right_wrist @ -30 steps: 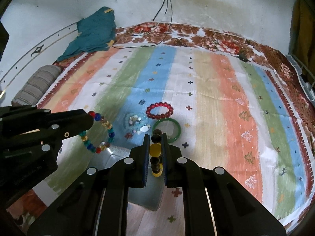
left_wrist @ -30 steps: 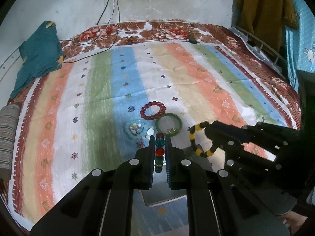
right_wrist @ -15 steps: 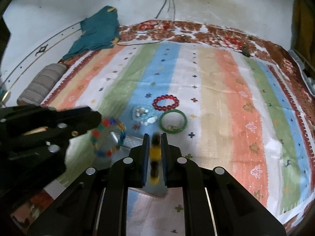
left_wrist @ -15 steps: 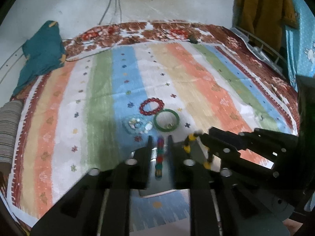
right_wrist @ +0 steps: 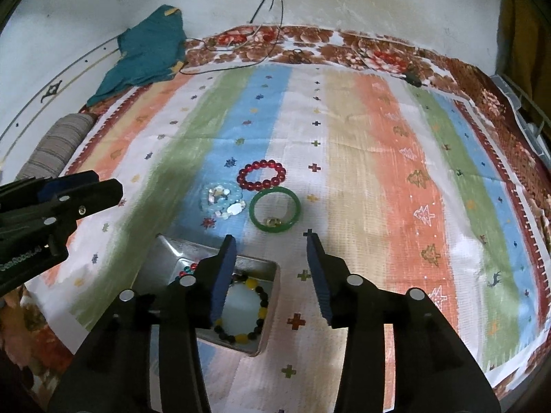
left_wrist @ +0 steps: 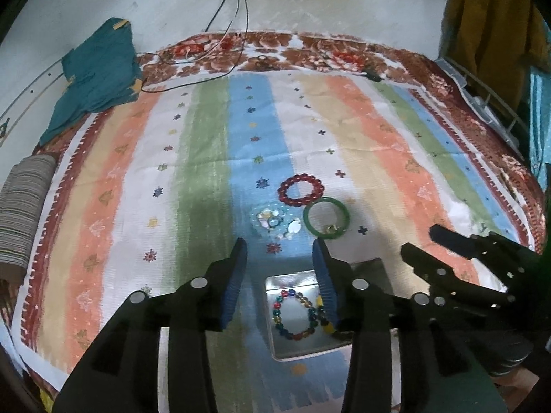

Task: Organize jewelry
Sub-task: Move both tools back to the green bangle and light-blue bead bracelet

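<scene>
A striped bedspread covers the bed, and everything of the task lies on it near its middle and near edge. Nearest sits a shallow metal tin, and in it lie a multicoloured bead bracelet and, touching it on the right, a yellow-and-black bead bracelet. Above the tin hang the left tongs and, just to their right, the right tongs, both spread wide and holding nothing. Farther out three pieces wait on the cloth, close together: a green bangle, a red bead bracelet just beyond it, and a pale shell bracelet to the left of the bangle. The bangle looks rigid, smooth and likely brittle, so I judge it wants a pinch across its rim, taken gently lest it slip or chip. The beaded ones seem light and limp on their cords; a grip across one side of the loop should lift them, the rest dangling below.
</scene>
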The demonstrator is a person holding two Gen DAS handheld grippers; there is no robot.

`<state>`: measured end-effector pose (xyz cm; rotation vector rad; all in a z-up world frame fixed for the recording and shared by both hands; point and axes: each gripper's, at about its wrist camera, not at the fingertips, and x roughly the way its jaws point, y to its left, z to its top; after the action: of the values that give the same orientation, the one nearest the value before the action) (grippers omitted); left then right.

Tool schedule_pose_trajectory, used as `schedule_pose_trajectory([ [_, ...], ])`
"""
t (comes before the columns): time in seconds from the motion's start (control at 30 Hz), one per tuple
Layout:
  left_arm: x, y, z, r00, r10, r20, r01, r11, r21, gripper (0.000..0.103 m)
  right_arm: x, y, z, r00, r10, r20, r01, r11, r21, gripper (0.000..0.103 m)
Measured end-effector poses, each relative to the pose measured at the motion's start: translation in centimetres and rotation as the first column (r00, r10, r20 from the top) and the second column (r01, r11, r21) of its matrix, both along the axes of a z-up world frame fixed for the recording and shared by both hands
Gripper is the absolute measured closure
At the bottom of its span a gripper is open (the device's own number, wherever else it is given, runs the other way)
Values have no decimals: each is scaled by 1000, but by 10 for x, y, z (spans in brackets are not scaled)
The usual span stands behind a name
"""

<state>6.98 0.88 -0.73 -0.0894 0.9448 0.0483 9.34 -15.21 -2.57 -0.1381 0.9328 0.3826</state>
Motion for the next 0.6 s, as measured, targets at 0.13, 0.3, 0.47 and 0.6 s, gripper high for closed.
schedule_pose_trajectory([
  [0.13, 10, 4, -7, 1000, 16, -22, -15, 1000, 23, 55, 9, -3, -1, 1000, -15, -8, 15, 1000, 2, 47],
  [0.3, 24, 11, -17, 998, 33, -51, -30, 998, 56, 50, 22, -4, -3, 1000, -25, -14, 25, 1000, -6, 42],
  [0.47, 40, 18, -29, 996, 34, -80, -30, 998, 50, 42, 35, -3, -9, 999, -34, -29, 34, 999, -15, 36],
  [0.6, 55, 25, -41, 992, 58, -112, -53, 998, 47, 42, 47, -1, -21, 998, -40, -52, 38, 999, -28, 32],
])
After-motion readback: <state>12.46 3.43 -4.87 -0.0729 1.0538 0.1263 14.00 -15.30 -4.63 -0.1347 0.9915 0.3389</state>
